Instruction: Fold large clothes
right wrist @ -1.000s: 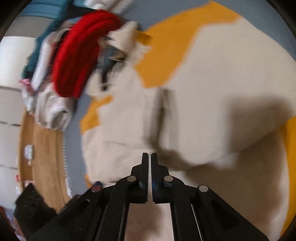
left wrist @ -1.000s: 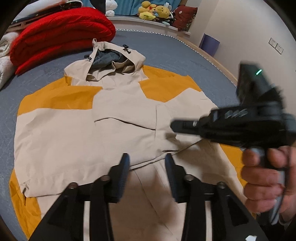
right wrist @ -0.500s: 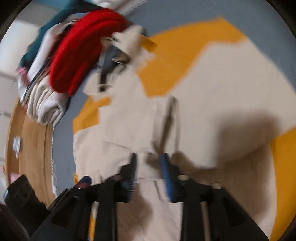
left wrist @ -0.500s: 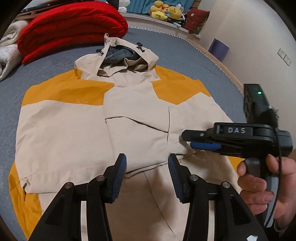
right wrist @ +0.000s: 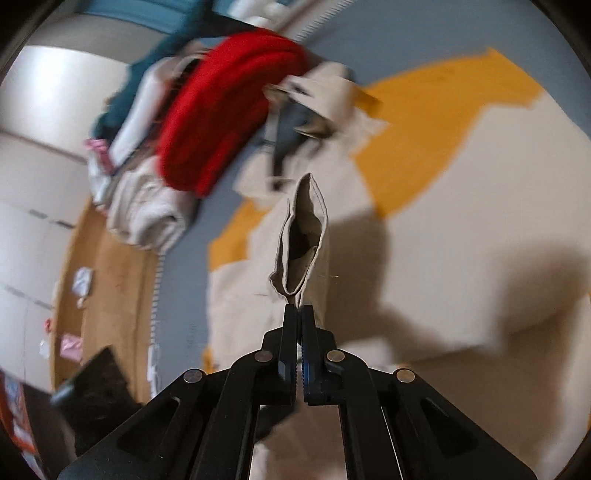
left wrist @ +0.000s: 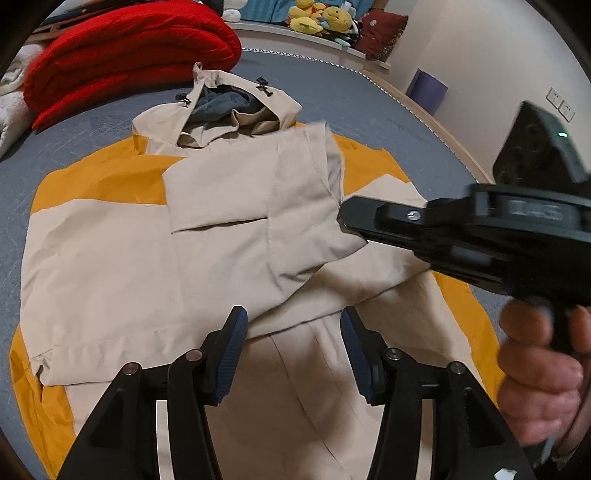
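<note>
A beige and orange hooded jacket [left wrist: 122, 266] lies spread flat on the grey bed, hood toward the far side. My right gripper [right wrist: 298, 314] is shut on the cuff of the jacket's beige sleeve [right wrist: 303, 240] and holds it lifted above the jacket body. In the left wrist view the right gripper [left wrist: 345, 216] enters from the right, with the sleeve [left wrist: 295, 206] raised and draped across the chest. My left gripper [left wrist: 290, 345] is open and empty, just above the jacket's lower front.
A folded red blanket [left wrist: 122, 55] and white bedding [left wrist: 11, 110] lie at the bed's far left. Plush toys [left wrist: 321, 20] sit on a ledge behind. The bed edge and wooden floor [right wrist: 107, 295] are to the left in the right wrist view.
My right gripper opened, then closed on the sleeve cuff and lifted it up over the jacket's chest. My left gripper stayed open and moved slightly closer.
</note>
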The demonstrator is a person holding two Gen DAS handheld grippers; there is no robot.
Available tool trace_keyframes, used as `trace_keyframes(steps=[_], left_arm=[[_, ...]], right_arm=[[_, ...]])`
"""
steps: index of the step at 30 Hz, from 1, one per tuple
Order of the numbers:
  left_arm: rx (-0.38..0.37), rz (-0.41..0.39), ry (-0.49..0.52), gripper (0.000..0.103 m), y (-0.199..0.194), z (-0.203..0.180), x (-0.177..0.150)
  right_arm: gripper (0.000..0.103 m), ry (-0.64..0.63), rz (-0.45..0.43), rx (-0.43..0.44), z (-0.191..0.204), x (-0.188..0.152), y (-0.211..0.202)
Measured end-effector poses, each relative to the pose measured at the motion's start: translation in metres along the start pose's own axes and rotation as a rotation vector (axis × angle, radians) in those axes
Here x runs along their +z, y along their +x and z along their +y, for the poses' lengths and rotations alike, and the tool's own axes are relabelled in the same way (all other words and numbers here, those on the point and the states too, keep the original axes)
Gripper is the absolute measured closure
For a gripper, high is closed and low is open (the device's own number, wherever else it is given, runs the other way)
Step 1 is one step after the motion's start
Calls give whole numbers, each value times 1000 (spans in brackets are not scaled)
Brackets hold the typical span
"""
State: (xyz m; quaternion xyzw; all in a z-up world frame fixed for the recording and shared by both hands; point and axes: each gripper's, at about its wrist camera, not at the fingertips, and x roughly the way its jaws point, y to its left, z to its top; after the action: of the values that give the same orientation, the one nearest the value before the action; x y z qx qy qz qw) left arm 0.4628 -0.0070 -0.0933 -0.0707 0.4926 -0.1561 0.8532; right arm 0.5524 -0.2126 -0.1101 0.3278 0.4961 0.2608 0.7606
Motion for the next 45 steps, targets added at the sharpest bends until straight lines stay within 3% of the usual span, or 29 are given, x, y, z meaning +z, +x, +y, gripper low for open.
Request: trace_keyframes(steps=[5,7,8,12,15,19,21,25,29,34,39,41,43,45], left_arm=[[36,-47,-31,54,-7,7,4],[112,-94,-79,69,-14,16,5],[154,-102,-118,85,-17,24,6],[200,-114,-370,88,-28,72,2],[187,-99,-528,87,-31,104,-6],[154,-69,-702,87,-31,142,-20],[128,-69,-758,96,-32,153,-27],[140,-107,-784,97,-42,158,-28],[137,-41,-843,88,-38,177,-34],[313,-108,-799,85,-66,177,-32],[489,-229,-738,86,-102,174,-26],[477,-243,-693,86,-102,172,-18],[358,-208,-665,86,-88,173,-12],[264,-116,-653,86,-64,179,-12]], right_arm=[[101,-77,83,201,35,-10,3],[101,-115,116,223,45,-15,4],[99,-134,124,209,50,-17,5],[90,-176,28,-51,51,-20,-3],[73,-98,-4,-200,31,-19,-5],[72,-22,1,-338,0,-15,-5],[72,31,-4,-388,-14,-12,-9],[72,72,-5,-469,-35,-4,-12],[72,153,0,-530,-64,2,-19],[72,244,-4,-619,-94,7,-31],[72,270,-70,-704,-101,12,-53],[72,243,-125,-732,-91,14,-62],[72,170,-194,-717,-69,15,-68],[72,65,-224,-659,-46,16,-63]])
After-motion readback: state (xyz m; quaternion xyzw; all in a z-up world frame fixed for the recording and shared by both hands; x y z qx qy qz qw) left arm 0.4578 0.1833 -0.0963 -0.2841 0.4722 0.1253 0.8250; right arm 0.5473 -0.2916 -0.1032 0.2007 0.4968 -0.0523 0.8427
